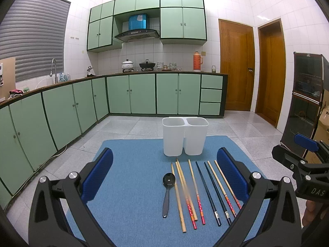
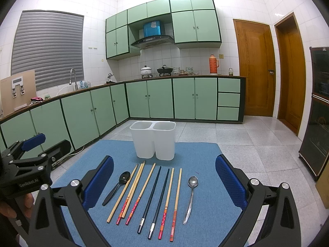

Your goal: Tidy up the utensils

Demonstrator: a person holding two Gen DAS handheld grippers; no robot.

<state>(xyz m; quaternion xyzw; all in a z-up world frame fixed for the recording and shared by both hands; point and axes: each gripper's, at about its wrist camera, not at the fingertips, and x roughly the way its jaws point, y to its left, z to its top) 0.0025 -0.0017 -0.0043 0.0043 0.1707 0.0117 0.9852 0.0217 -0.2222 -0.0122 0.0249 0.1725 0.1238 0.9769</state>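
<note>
A white two-compartment holder (image 1: 184, 135) (image 2: 153, 140) stands at the far end of a blue mat (image 1: 133, 164) (image 2: 205, 164). Before it lie several chopsticks (image 1: 193, 189) (image 2: 152, 191), wooden and black, side by side. A black spoon (image 1: 167, 191) (image 2: 119, 185) lies at their left, a steel spoon (image 2: 191, 195) at their right. My left gripper (image 1: 164, 173) is open and empty above the mat's near part; it also shows in the right wrist view (image 2: 41, 144). My right gripper (image 2: 164, 175) is open and empty over the utensils; it also shows in the left wrist view (image 1: 296, 150).
The mat lies on a grey tiled floor (image 2: 246, 140). Green base cabinets (image 1: 61, 113) run along the left and back walls. Two wooden doors (image 2: 255, 68) stand at the back right. A dark cabinet (image 2: 316, 111) stands at the right edge.
</note>
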